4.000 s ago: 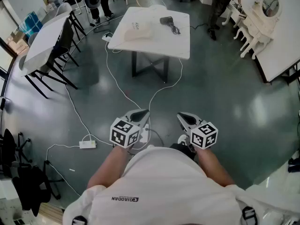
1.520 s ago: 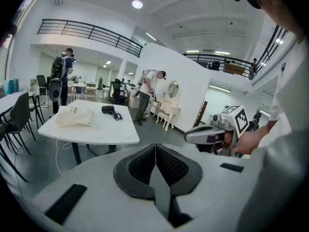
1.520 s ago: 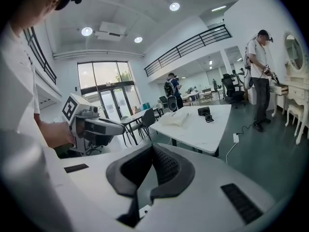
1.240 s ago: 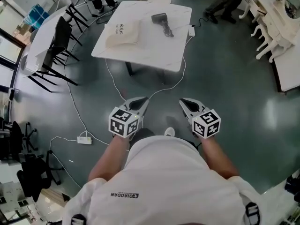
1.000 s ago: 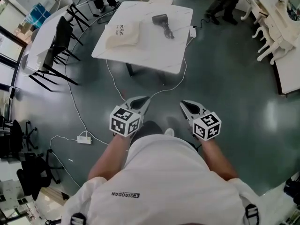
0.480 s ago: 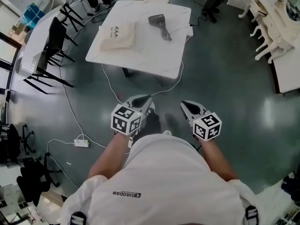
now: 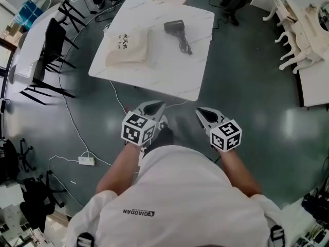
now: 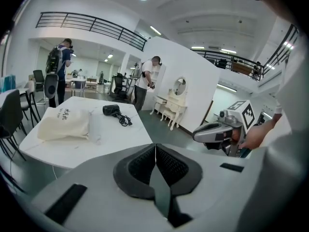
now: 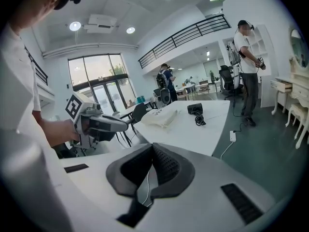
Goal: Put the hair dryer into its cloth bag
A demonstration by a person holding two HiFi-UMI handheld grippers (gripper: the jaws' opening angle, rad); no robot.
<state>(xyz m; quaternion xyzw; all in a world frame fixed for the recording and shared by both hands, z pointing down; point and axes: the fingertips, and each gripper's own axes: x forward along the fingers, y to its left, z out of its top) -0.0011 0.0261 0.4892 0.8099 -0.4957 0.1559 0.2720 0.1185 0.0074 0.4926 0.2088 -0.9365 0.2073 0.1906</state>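
Task not yet begun, in our judgement. We note the hair dryer (image 7: 176, 27) lying on the far part of the white table (image 7: 169, 71), just right of the cloth bag (image 7: 128, 48) and outside it. The bag lies flat. Reaching the table, the grasp and the insertion all remain. Both tools are on the near side of the table, short of its edge.

Left gripper (image 7: 153, 105): jaws together, pads meeting, nothing between them.

Right gripper (image 7: 201, 112): jaws likewise together, empty, touching nothing.
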